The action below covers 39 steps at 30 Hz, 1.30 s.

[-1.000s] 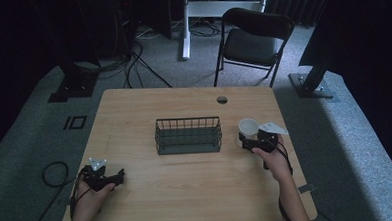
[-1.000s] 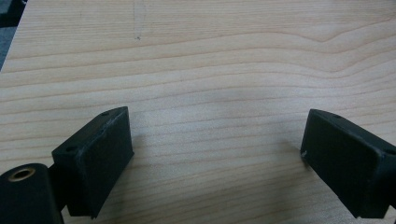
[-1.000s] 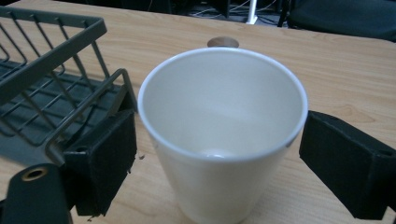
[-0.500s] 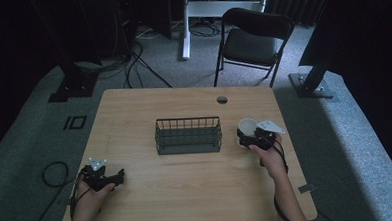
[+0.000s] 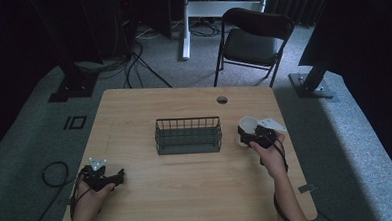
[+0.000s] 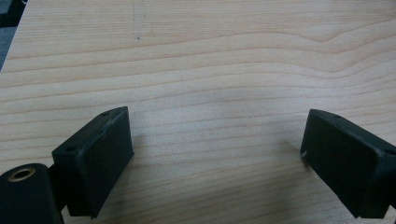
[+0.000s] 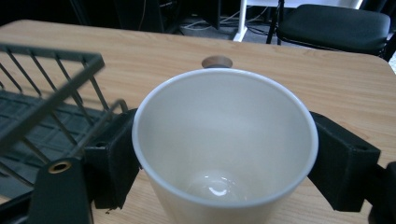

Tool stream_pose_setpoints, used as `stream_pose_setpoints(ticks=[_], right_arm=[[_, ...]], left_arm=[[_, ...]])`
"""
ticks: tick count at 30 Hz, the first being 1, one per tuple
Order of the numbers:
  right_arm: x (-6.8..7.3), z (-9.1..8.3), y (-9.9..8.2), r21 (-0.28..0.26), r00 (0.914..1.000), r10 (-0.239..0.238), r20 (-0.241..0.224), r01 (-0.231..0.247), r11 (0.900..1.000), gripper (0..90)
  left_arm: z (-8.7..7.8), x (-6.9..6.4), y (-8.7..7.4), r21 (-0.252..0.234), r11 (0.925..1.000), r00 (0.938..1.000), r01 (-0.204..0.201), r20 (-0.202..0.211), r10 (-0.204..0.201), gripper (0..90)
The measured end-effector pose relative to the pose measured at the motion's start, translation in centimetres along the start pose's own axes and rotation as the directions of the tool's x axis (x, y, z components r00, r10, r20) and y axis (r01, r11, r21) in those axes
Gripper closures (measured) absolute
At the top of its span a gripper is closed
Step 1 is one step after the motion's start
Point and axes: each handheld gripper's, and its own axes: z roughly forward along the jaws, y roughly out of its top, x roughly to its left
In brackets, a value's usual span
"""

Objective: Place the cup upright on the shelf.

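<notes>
A white cup [image 7: 224, 140] stands upright and empty between the two black jaws of my right gripper [image 7: 224, 158], which press on its sides. From above, the cup [image 5: 245, 125] and right gripper [image 5: 245, 134] are just right of a dark wire basket [image 5: 187, 136], whose corner [image 7: 51, 88] shows close at the left in the right gripper view. Whether the cup rests on the table or hangs just above it, I cannot tell. My left gripper [image 5: 117, 175] lies near the front left of the table, jaws wide open [image 6: 215, 154] over bare wood.
The wooden table [image 5: 187, 191] has a round cable hole [image 5: 222, 99] at the back right. A black folding chair [image 5: 253, 40] stands behind the table. Cables lie on the grey floor at the left [image 5: 51, 172].
My right gripper and the cup have shifted slightly left, toward the basket. The left gripper has not moved.
</notes>
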Motion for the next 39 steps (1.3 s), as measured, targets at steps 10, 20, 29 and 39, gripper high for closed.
stream_pose_setpoints(ticks=[10,20,29,39], right_arm=[[0.2,-1.1,1.4,-0.008,0.9999,-0.008,-0.013,0.008,0.9999,19.3],[0.7,-2.1,3.0,-0.033,0.9989,-0.026,-0.038,0.025,0.9992,19.3],[1.4,-3.2,4.8,-0.072,0.9972,-0.045,-0.06,0.041,0.9966,19.3],[3.0,-4.3,7.2,-0.127,0.9924,-0.093,-0.081,0.082,0.9885,19.3]], left_arm=[[0.0,0.0,0.0,0.0,1.0,1.0,0.0,0.0,0.0,9.3],[0.0,0.0,0.0,0.0,1.0,1.0,0.0,0.0,0.0,9.3],[0.0,0.0,0.0,0.0,1.0,1.0,0.0,0.0,0.0,9.3],[0.0,0.0,0.0,0.001,1.0,1.0,0.0,0.0,0.0,9.3]])
